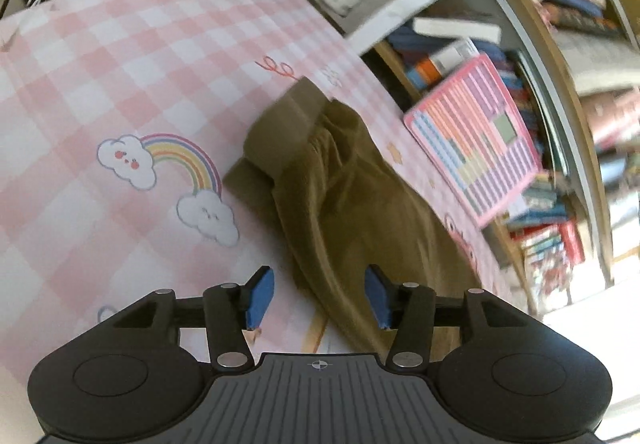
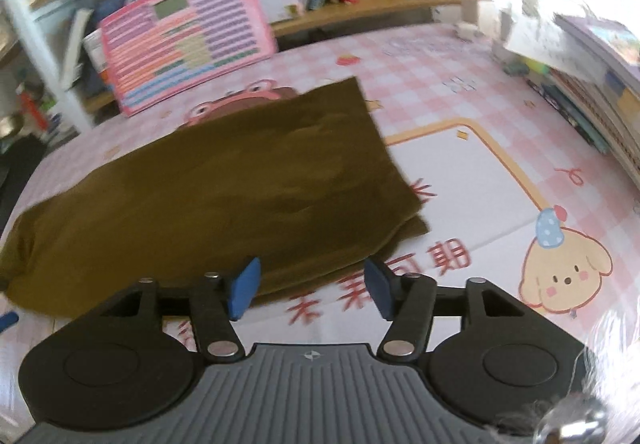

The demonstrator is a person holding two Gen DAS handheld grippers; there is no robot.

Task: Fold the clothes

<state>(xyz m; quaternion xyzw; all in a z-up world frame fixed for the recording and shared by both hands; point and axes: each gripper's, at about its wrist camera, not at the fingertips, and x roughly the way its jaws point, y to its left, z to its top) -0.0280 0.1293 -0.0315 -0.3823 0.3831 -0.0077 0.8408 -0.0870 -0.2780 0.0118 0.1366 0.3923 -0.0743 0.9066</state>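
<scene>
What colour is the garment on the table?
Olive brown, plain, no print. The garment shows best in the right wrist view.

The garment (image 2: 208, 188) is olive-brown cloth, matt and soft-looking, with a slightly napped surface and a smoother ribbed band (image 1: 280, 132) at one end. The table cover (image 1: 120, 84) under it looks like smooth printed plastic sheet, pink checked, with a faint sheen. The left gripper (image 1: 320, 298) and right gripper (image 2: 308, 290) are matt black plastic with dull blue rubbery-looking pads (image 1: 262, 296) and small shiny metal pins. The pink board (image 2: 184, 40) seems glossy. The shelf (image 2: 360, 12) edge looks like pale wood.
</scene>
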